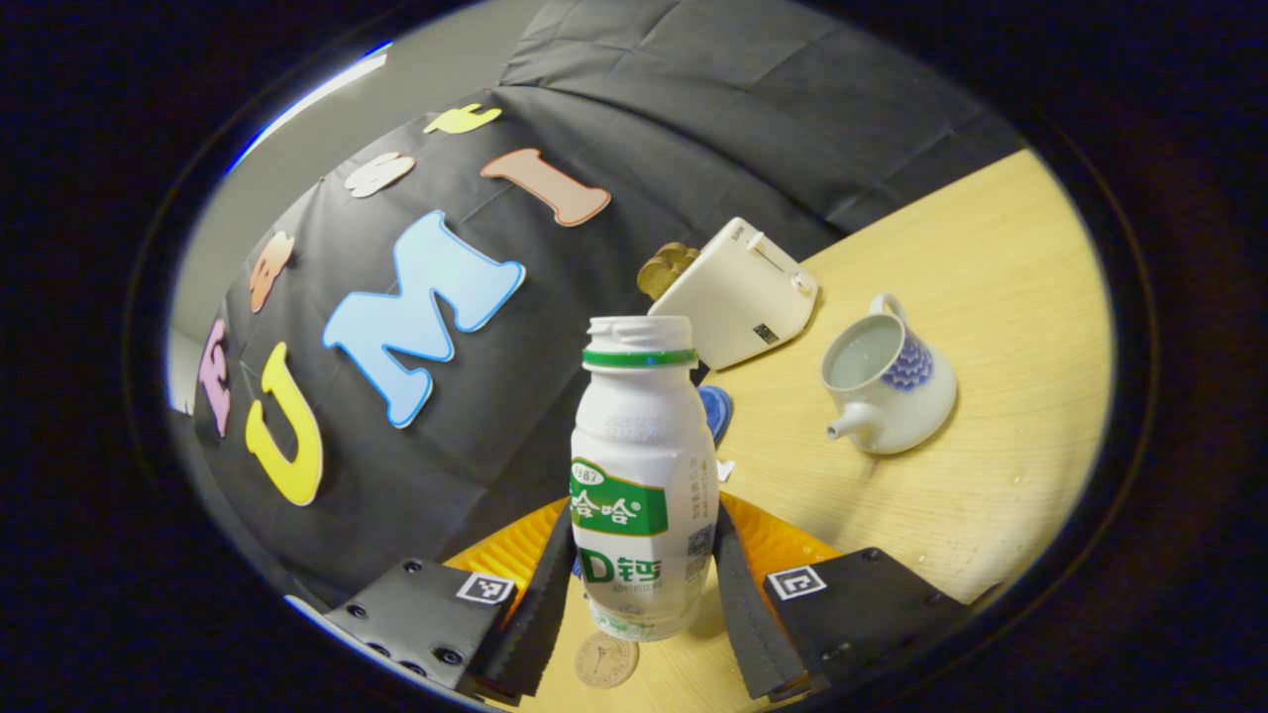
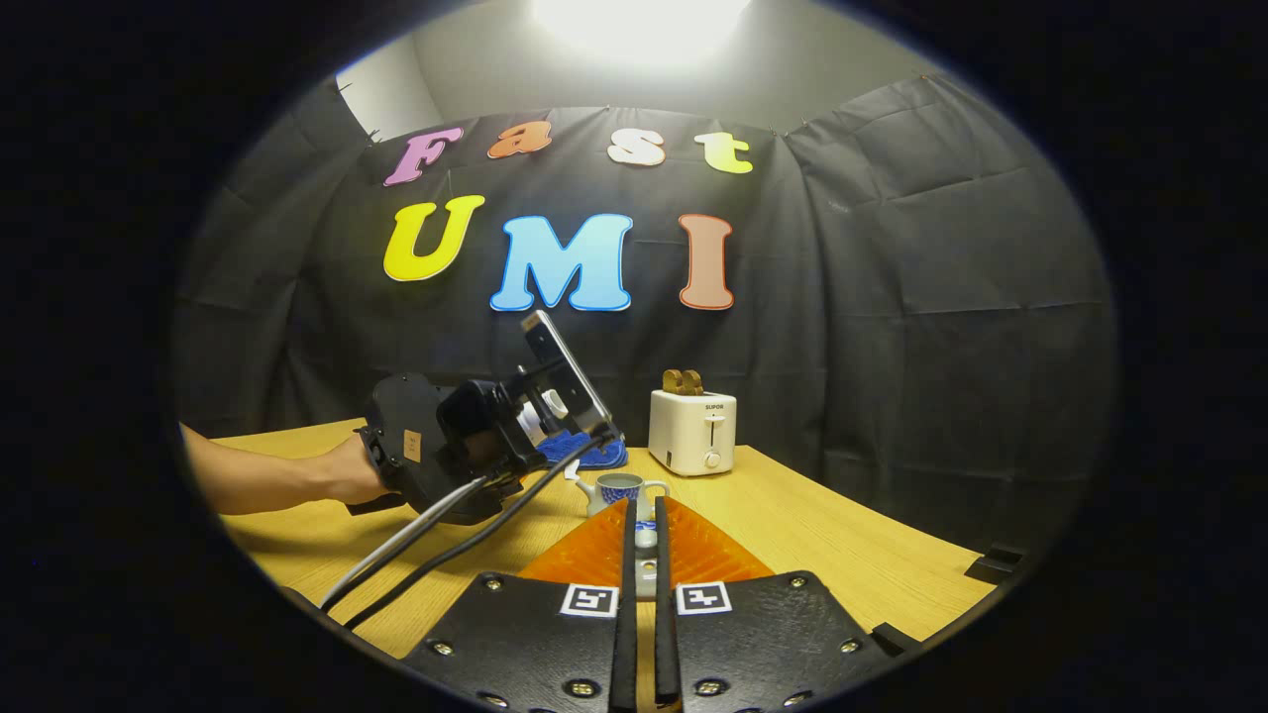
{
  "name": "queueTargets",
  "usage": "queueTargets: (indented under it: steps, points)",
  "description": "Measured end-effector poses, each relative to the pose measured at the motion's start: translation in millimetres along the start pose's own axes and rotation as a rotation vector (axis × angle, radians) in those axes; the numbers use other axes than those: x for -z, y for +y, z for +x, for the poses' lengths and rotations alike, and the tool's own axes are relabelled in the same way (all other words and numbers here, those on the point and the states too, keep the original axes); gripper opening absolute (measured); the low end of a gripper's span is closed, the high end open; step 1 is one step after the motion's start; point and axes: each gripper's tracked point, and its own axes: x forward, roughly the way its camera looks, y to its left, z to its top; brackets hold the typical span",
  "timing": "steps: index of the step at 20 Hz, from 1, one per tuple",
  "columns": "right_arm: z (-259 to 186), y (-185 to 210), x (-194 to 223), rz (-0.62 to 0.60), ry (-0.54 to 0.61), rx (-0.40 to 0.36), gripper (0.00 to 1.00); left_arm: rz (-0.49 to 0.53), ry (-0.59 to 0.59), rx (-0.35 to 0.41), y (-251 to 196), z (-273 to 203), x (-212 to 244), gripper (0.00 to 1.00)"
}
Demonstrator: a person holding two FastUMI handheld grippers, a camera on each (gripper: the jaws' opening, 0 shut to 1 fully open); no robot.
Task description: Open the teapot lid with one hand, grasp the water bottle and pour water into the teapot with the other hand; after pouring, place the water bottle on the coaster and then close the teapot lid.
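In the left gripper view my left gripper (image 1: 642, 525) is shut on a white, uncapped water bottle (image 1: 642, 446) with a green label. The bottle hangs just above a small round coaster (image 1: 606, 660) on the wooden table. To the right stands the white and blue teapot (image 1: 889, 388), open, with water inside. In the right gripper view my right gripper (image 2: 644, 509) is shut on a small white and blue teapot lid (image 2: 645, 541), held up in front of the teapot (image 2: 622, 489). A hand holds the left gripper (image 2: 446, 446) left of the teapot, raised and tilted.
A white toaster (image 2: 691, 432) with bread slices stands at the back of the table (image 2: 842, 555), near the black cloth wall. A blue cloth (image 2: 584, 451) lies behind the teapot. Cables trail from the left gripper over the table's front left.
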Motion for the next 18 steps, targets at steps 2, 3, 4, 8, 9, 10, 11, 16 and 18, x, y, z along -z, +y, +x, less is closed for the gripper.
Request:
queueTargets:
  steps: [2,3,4,8,9,10,11,16,18]
  points:
    - [0,-3,-1,0.000,-0.002,0.005,0.07,0.044,0.001,0.012,-6,3,0,0.83]
    - [-1,-5,-2,0.002,-0.008,0.009,0.07,0.070,0.004,0.012,-7,4,0,0.83]
    - [0,-7,-5,0.002,-0.015,0.013,0.07,0.105,0.003,0.003,-7,5,-3,0.72]
    - [1,-9,-4,-0.001,-0.018,0.016,0.07,0.192,0.008,-0.007,-8,11,-3,0.83]
    - [1,-9,-3,-0.002,-0.016,0.014,0.07,0.214,0.012,-0.010,-7,12,-4,0.83]
    - [1,-11,-3,-0.005,-0.016,0.016,0.07,0.236,0.014,-0.015,-7,12,-6,0.82]
    - [0,-11,-4,-0.007,-0.019,0.016,0.07,0.259,0.016,-0.017,-7,14,-6,0.77]
    - [0,-13,-9,-0.027,-0.039,0.024,0.07,0.390,0.025,-0.011,-12,22,-12,0.82]
    - [0,-13,-6,-0.026,-0.031,0.020,0.07,0.407,0.015,-0.015,-12,20,-14,0.83]
